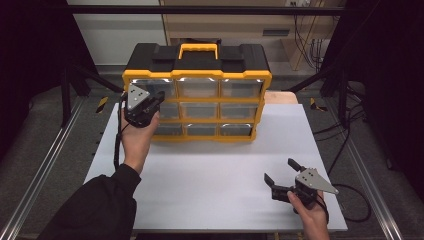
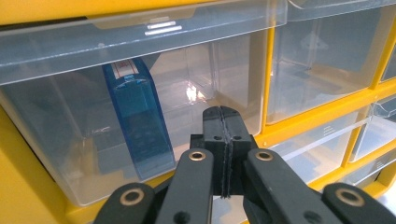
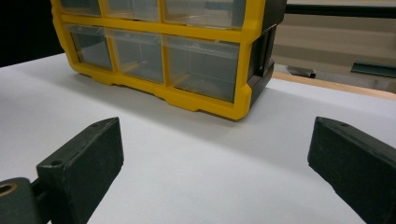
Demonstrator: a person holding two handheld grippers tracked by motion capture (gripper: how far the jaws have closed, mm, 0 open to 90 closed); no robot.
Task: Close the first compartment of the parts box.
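While the left gripper (image 2: 223,122) presses at the organizer's (image 1: 197,95) left drawers, its fingers are closed together, holding nothing.
Right gripper (image 3: 215,158) rests apart on the bench (image 1: 210,185), fingers wide open; a blue item (image 2: 137,126) sits inside the clear drawer (image 2: 140,107).

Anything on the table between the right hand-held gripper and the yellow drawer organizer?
Nothing: in the right gripper view, bare white table runs from the open right hand-held gripper to the organizer. The high view agrees.
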